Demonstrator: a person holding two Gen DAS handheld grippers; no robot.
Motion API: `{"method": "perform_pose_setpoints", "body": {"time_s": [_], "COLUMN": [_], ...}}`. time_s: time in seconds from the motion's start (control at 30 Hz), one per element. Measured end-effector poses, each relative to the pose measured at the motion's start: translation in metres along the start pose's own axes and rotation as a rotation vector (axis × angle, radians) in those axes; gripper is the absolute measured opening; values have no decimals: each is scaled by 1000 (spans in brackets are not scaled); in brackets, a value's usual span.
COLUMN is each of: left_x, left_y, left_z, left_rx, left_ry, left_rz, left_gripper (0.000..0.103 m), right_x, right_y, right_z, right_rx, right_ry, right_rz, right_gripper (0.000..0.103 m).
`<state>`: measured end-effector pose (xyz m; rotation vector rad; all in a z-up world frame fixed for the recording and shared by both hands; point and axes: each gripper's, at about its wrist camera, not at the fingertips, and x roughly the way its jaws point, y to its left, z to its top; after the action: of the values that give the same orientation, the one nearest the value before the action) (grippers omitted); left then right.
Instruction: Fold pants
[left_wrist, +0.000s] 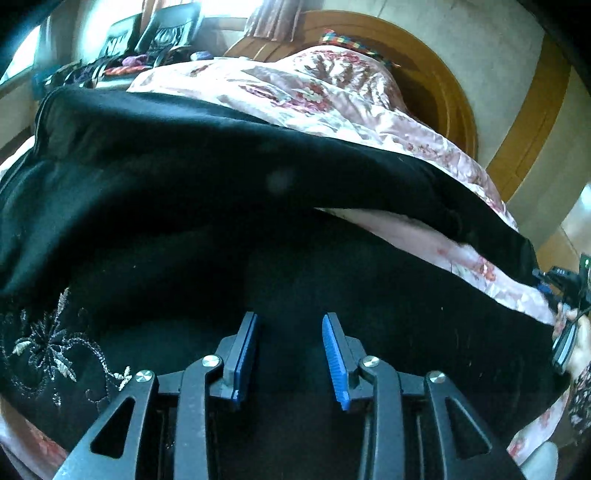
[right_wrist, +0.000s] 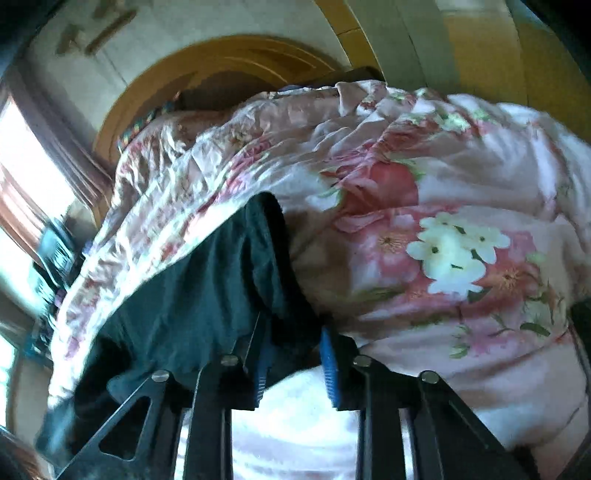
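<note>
Your left gripper (left_wrist: 290, 325) hovers over the waist end of the pants (left_wrist: 184, 192), pads parted with dark cloth lying under the gap; they don't look pressed on it, so treat it as holding nothing. The pants lie stretched across the quilt (left_wrist: 332, 85), embroidery (left_wrist: 55, 343) at the left, legs running off to the right. Out there your right gripper (right_wrist: 293, 332) sits at the leg end (right_wrist: 229, 280), fingers drawn in around the hem; cloth hides the pads, so whether they truly pinch it I cannot tell. You seem to be setting grips for a fold. Next, I judge, close the left on the waistband, confirm the right has both layers, then lift evenly.
</note>
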<state>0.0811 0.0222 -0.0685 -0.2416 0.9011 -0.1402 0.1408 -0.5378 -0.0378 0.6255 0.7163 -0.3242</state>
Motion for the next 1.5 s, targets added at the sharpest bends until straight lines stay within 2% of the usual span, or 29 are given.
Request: {"method": "perform_pose_setpoints", "body": {"time_s": [0.13, 0.27, 0.37, 0.43, 0.47, 0.5, 0.57, 0.6, 0.7, 0.73, 0.87, 0.93, 1.0, 1.07, 1.2, 1.3, 1.4, 1.5], "left_x": [-2, -7, -9, -8, -9, -10, -11, -11, -14, -15, -18, -21, -23, -24, -28, -26, -10, 2], "left_y": [-3, -5, -2, 1, 2, 3, 4, 5, 7, 8, 9, 11, 15, 24, 53, 81, 112, 135], "left_z": [3, 4, 3, 3, 3, 3, 4, 4, 8, 10, 27, 41, 58, 78, 125, 161, 187, 188], "left_rx": [16, 31, 26, 14, 10, 8, 9, 10, 14, 19, 34, 58, 78, 80, 51, -3, -66, -134], "left_ry": [1, -12, -5, 2, 4, 4, 5, 8, 6, -1, -24, -45, -67, -84, -137, -158, -92, -21], "left_rz": [-2, -27, -39, -45, -49, -52, -50, -50, -44, -40, -30, -13, 8, 36, 64, 108, 130, 117], "left_gripper": [36, 36, 36, 36, 36, 36, 36, 36, 36, 36, 36, 36, 36, 36, 36, 37, 39, 39], "right_x": [-36, -86, -91, -86, -82, -74, -61, -54, -71, -78, -86, -81, -71, -61, -36, -11, 0, 4], "right_y": [14, 22, 12, -1, -10, -22, -43, -51, -50, -41, 12, 40, 66, 82, 112, 110, 108, 107], "right_z": [2, 6, 12, 12, 10, 9, 3, 0, -14, -20, -48, -63, -78, -91, -117, -127, -129, -129], "right_rx": [-75, -188, -185, -169, -157, -140, -107, -80, -25, -41, -172, -242, -297, -338, -442, -447, -445, -457], "right_ry": [-92, -221, -211, -200, -189, -163, -92, -50, -108, -134, -173, -156, -109, -81, -30, 18, 20, 12], "right_rz": [-27, -121, -177, -248, -297, -373, -437, -423, -325, -310, -224, -152, -50, 4, 4, -45, -61, -67], "right_gripper": [12, 12, 11, 10, 1, 0, 0, 1, 3, 9, 11, 11, 21, 22, 22, 25, 25, 25]}}
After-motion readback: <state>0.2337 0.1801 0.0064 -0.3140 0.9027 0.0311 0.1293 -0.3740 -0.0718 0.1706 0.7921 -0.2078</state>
